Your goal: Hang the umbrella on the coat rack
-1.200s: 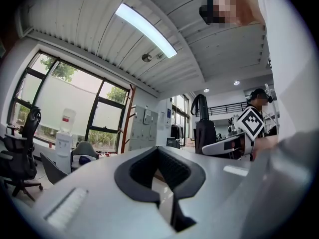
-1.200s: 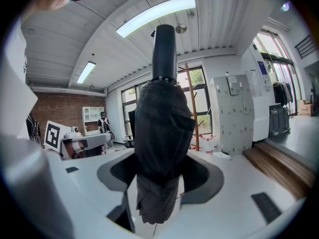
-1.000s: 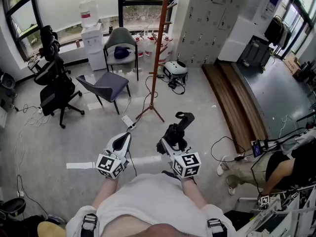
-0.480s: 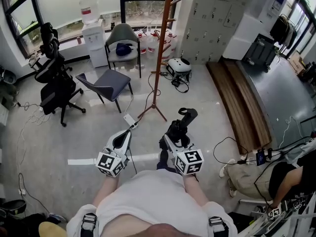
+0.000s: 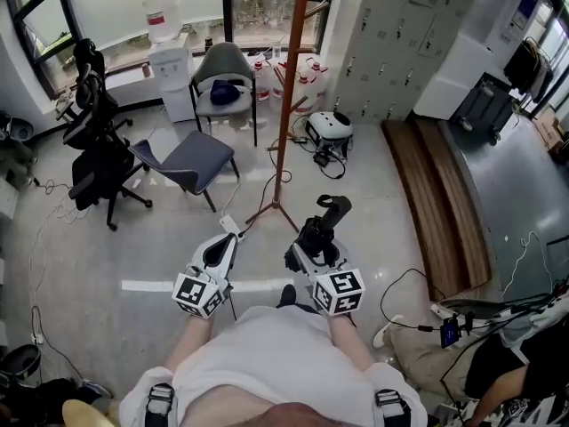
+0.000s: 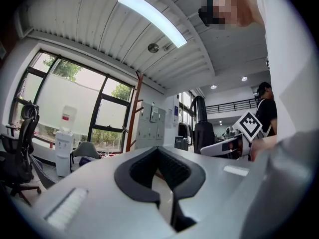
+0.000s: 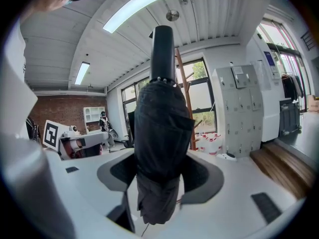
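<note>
The grey floor spreads wide under the window wall, strewn with cables. A bank of grey lockers stands at the right with every door closed, so nothing inside them shows. The brown coat rack rises from its splayed feet in the middle of the room, its pegs bare where they can be seen. Left of it, a white water dispenser carries a pale bottle on top; how full the bottle is cannot be told. The grey chair beside it holds a dark blue bundle on its seat. The folded black umbrella is held low in front of the person, handle pointing toward the rack and well apart from it. The right tool is clamped on its bunched fabric. The left tool has its jaws together on nothing. Compared with a second earlier, the rack's feet lie nearer both tools, the seated person at the right has slid toward the corner of the head view, and the grip on the umbrella is unchanged.
</note>
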Tool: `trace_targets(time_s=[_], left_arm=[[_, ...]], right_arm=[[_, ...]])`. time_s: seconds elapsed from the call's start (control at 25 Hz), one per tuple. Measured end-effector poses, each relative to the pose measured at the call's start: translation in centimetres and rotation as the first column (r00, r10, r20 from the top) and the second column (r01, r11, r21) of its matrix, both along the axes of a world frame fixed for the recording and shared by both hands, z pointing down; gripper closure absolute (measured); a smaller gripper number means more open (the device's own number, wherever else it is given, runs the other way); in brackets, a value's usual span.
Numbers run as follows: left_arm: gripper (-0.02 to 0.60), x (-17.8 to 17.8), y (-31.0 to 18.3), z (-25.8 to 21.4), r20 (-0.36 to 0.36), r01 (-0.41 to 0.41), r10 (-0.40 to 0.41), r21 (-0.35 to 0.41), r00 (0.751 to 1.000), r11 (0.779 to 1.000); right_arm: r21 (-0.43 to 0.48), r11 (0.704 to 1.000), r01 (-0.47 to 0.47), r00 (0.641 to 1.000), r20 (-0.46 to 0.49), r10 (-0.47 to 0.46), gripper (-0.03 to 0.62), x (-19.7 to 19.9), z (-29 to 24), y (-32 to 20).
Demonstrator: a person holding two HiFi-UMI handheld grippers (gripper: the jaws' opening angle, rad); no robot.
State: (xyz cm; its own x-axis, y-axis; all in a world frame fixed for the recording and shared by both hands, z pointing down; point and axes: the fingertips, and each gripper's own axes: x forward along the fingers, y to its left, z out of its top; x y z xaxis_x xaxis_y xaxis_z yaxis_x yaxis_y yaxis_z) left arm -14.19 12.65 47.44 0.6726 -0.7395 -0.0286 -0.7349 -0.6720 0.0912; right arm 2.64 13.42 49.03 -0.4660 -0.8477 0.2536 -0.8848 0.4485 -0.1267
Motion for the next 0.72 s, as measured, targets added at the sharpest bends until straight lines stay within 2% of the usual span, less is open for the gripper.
trace_targets(time_s=[0.36,0.72], left_arm=[[0.571,6.5,-9.5,-2.2,-0.011,0.066,-0.065,0.029,0.998,0.997],[0.571,8.2,-13.7,-1.9,0.012,0.099,-0.099,0.003,0.995,0.995]], right_arm=[[0.003,0.996,0.091,0.996,-0.018,-0.091,0.332,5.4,-0.8,-10.2],[-0.002,0.99,0.139,0.99,-0.028,-0.139,0.332,6.6,-0.5,-15.1]])
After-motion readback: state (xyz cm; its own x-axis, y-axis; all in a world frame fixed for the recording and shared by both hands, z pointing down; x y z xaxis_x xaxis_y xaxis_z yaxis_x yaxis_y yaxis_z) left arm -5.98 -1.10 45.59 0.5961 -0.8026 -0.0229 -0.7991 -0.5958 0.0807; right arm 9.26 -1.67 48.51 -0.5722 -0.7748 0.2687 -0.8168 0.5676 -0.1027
